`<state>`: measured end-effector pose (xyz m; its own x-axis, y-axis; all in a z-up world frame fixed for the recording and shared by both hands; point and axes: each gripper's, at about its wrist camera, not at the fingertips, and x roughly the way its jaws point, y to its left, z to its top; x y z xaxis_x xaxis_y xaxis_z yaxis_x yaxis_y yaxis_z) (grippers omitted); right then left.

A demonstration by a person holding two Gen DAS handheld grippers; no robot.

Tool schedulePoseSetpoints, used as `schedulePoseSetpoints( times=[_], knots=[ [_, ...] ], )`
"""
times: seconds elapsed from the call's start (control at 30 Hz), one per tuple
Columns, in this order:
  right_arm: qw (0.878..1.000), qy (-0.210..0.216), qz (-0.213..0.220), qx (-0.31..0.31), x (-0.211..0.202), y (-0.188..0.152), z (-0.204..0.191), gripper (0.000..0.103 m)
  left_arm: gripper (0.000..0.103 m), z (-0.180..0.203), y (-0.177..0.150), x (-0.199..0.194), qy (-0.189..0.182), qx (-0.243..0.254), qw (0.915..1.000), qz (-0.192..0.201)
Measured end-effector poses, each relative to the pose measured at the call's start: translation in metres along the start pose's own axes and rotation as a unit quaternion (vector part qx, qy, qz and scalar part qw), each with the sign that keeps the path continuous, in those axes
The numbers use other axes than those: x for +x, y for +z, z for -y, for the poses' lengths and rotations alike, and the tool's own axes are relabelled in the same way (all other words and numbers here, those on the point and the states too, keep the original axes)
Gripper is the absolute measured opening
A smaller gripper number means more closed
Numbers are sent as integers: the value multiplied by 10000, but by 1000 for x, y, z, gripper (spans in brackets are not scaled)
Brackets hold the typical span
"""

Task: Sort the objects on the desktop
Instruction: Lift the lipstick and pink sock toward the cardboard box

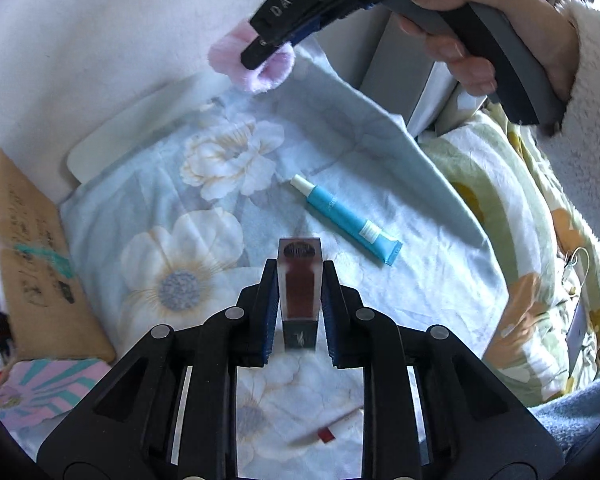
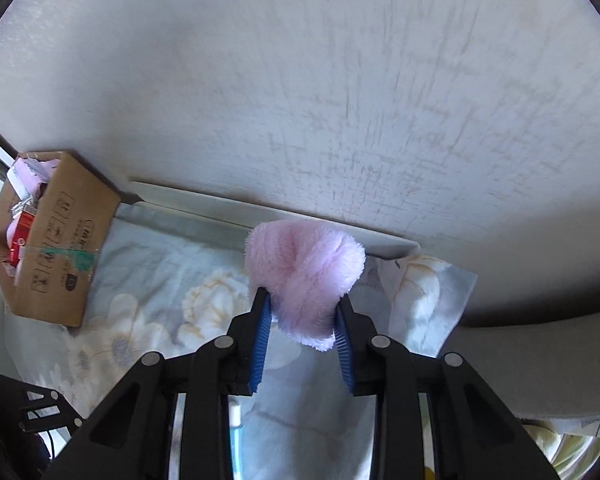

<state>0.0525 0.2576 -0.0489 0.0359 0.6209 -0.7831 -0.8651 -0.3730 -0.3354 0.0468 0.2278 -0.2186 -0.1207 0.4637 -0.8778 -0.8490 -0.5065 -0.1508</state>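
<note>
My left gripper (image 1: 299, 270) is shut on a square bottle of dark red lip colour (image 1: 299, 280) and holds it above the floral cloth (image 1: 160, 184). A blue tube with a white cap (image 1: 346, 219) lies on the cloth just ahead and to the right. My right gripper (image 2: 302, 300) is shut on a fluffy pink scrunchie (image 2: 304, 272) and holds it in the air near the wall; it also shows in the left wrist view (image 1: 256, 54) with the scrunchie (image 1: 268, 70). A cardboard box (image 2: 56, 240) with items inside stands at the left.
A white tray (image 1: 132, 128) lies at the cloth's far edge against the wall. A red-tipped stick (image 1: 328, 430) lies on the cloth under my left gripper. A grey box (image 1: 400, 80) and a green floral blanket (image 1: 500, 208) are at the right.
</note>
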Motion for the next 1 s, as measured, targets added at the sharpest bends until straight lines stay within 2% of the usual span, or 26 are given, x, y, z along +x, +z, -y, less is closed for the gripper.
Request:
schedulePoseSetpoints(
  times=[0.17, 0.3, 0.47, 0.83, 1.0],
  knots=[
    [9999, -81, 64, 3, -28, 6, 7, 28, 18, 0, 1, -30, -24, -98, 9999, 77],
    [9998, -16, 111, 147, -43, 20, -4, 28, 18, -3, 0, -64, 55, -44, 9997, 251],
    [9996, -136, 198, 142, -71, 19, -22, 28, 18, -14, 5, -99, 192, -105, 9988, 449],
    [9988, -109, 470, 15, -105, 31, -100, 28, 18, -55, 0, -181, 665, -315, 9941, 791],
    [9984, 7, 536, -162, -101, 43, -142, 28, 18, -87, -10, -210, 872, -583, 9904, 899]
  ],
)
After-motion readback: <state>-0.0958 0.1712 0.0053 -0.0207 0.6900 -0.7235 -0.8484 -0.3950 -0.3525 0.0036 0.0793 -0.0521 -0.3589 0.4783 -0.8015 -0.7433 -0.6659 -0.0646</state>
